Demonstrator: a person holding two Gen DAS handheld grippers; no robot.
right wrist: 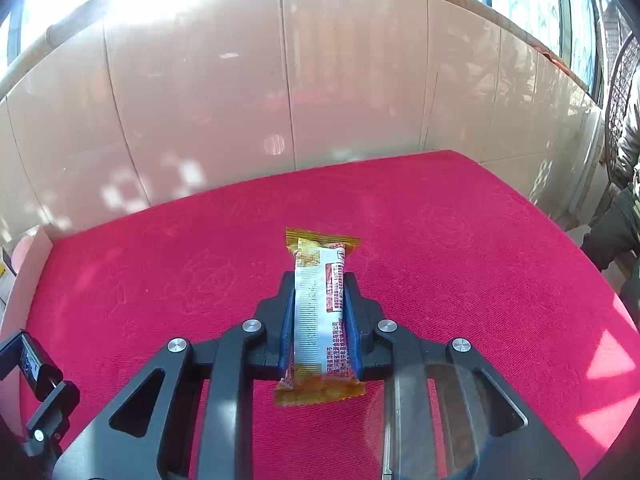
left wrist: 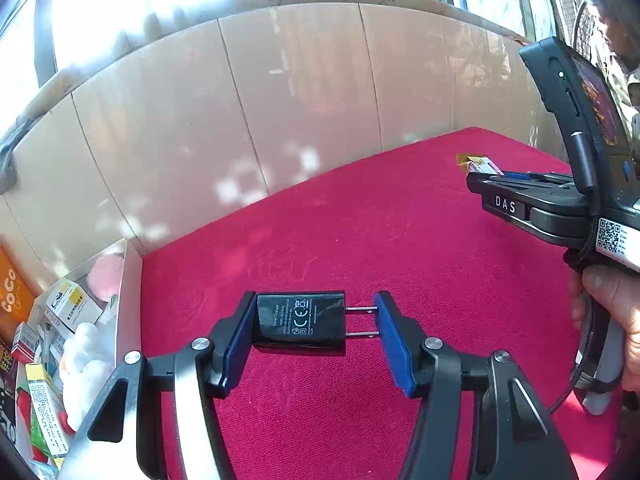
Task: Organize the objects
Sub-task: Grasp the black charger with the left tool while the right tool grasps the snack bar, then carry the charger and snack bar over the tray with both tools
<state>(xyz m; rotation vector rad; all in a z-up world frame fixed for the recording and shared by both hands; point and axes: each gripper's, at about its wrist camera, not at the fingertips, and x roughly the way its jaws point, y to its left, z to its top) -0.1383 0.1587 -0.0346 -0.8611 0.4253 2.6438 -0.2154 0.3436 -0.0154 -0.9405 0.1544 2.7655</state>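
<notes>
A black plug-in charger point(left wrist: 301, 322) with two metal prongs is clamped in my left gripper point(left wrist: 316, 320), lifted above the red cloth point(left wrist: 360, 232). One blue pad presses its body, the other the prong tips. My right gripper point(right wrist: 320, 312) is shut on a snack bar point(right wrist: 320, 312) in a white and orange wrapper, which lies lengthwise between the blue pads, both ends sticking out. The left wrist view also has the right gripper point(left wrist: 486, 178) at the right edge with the snack bar's end point(left wrist: 478, 164) poking out, and a person's hand point(left wrist: 612, 320) on its handle.
A white box point(left wrist: 128, 280) left of the red cloth holds several small cartons, a pink soft toy and a white soft toy. A cardboard wall point(left wrist: 280, 100) runs behind the table. The left gripper's edge point(right wrist: 36, 384) shows at lower left of the right wrist view.
</notes>
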